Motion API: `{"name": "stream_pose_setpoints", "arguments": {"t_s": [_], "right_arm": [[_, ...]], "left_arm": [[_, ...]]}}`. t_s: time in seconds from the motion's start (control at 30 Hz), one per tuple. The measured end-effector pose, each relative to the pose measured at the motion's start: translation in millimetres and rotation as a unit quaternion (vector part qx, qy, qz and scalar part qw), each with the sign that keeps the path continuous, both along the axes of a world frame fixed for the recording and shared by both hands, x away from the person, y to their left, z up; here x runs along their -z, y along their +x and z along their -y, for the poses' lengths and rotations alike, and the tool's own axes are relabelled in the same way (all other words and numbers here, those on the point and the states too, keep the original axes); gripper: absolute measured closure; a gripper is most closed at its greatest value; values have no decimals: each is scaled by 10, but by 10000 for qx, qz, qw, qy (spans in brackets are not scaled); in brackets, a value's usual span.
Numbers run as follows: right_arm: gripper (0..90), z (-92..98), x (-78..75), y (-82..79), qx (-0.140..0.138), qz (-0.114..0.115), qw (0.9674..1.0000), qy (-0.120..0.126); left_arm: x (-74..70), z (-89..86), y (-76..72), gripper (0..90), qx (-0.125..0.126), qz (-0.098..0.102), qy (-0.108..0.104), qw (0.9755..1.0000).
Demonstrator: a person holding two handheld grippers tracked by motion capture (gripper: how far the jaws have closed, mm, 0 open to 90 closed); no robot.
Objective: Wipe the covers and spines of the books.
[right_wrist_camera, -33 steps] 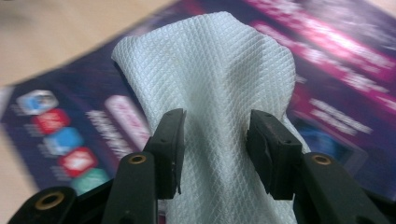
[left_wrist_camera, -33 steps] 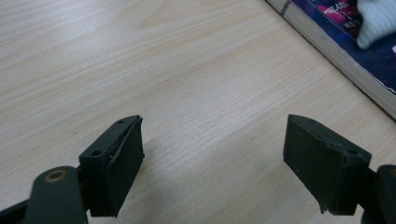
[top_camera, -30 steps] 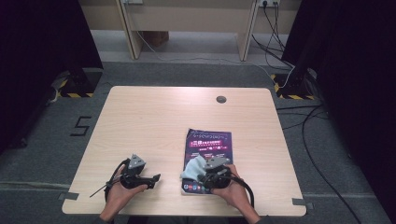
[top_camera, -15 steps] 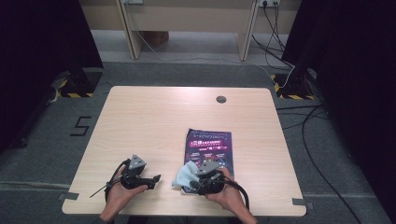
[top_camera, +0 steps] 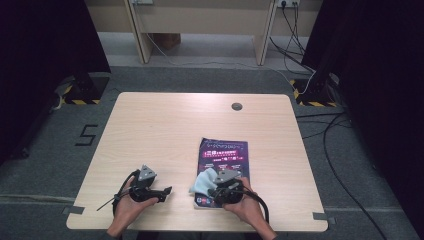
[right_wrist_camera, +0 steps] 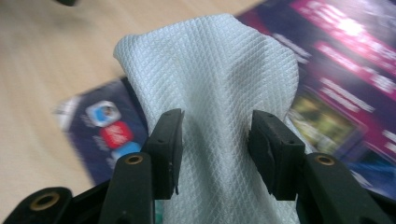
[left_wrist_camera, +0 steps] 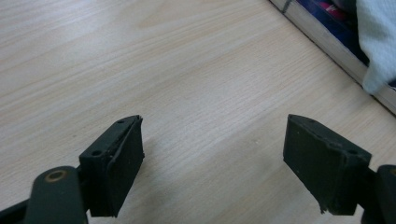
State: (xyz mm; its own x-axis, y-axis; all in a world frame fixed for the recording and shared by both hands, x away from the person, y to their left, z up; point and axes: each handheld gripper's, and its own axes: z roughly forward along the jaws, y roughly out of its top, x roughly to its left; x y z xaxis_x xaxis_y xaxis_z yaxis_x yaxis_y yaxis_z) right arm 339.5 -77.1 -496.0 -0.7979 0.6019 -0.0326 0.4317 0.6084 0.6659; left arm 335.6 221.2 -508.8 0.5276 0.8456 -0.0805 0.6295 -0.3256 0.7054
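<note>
Two grippers in play, one working, one idle. Your right gripper (right_wrist_camera: 215,154) has its jaws about half closed on a bunched fold of the pale blue cloth (right_wrist_camera: 219,88); the waffle fabric fills the gap and bulges up past the pads, so I read this as a firm pinch. The cloth sits on the near end of the dark purple booklet (top_camera: 223,165), which lies flat on the counter (top_camera: 165,130) toward its near right side. Gripping the cloth by a gathered ridge leaves the rest free to drape and drag, which suits wiping the glossy cover.

Your left gripper (left_wrist_camera: 212,168) rests low over bare wood just left of the booklet, jaws wide apart with nothing between them. Judgement: it is parked close so it can pin the booklet if the cloth starts to shift it.
</note>
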Motion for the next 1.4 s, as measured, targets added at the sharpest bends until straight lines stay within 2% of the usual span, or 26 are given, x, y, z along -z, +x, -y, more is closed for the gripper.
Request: {"name": "stream_pose_setpoints", "arguments": {"t_s": [0.2,0.27,0.43,0.53,0.63,0.77,0.87,0.97,1.07,1.2,1.23,1.4], "right_arm": [[555,-290,-1,-205,-501,3,9987,-8],[555,-345,-10,-255,-601,106,9981,-117],[551,-326,1,-239,-592,-44,9982,22],[548,-309,1,-205,-637,-61,9979,54],[546,-238,-1,-140,-497,-52,9987,36],[546,-22,-7,32,-65,9,10000,-59],[547,173,-4,157,332,40,9994,-43],[556,252,1,188,473,-9,9989,29],[573,190,-10,134,382,121,9991,-117],[573,29,-1,2,58,44,10000,-22],[573,-39,0,-52,-114,6,9999,1],[575,-278,-3,-238,-514,-3,9987,-3]], "left_arm": [[-7,-47,17,194,-119,-2,5,9999],[-6,-53,17,194,-125,11,7,9999],[2,-30,10,194,-80,-1,24,10000],[3,-24,12,194,-60,-4,48,10000],[-2,-28,5,194,-58,4,33,10000],[4,-24,7,194,-56,-11,37,10000],[3,-15,7,195,-54,-10,54,10000],[10,-11,8,194,-54,-30,64,10000],[8,-9,11,194,-48,-12,60,10000],[7,-11,7,195,-44,-12,73,10000],[7,-10,9,194,-49,-10,68,10000],[8,-11,8,194,-17,-20,89,10000]]}}
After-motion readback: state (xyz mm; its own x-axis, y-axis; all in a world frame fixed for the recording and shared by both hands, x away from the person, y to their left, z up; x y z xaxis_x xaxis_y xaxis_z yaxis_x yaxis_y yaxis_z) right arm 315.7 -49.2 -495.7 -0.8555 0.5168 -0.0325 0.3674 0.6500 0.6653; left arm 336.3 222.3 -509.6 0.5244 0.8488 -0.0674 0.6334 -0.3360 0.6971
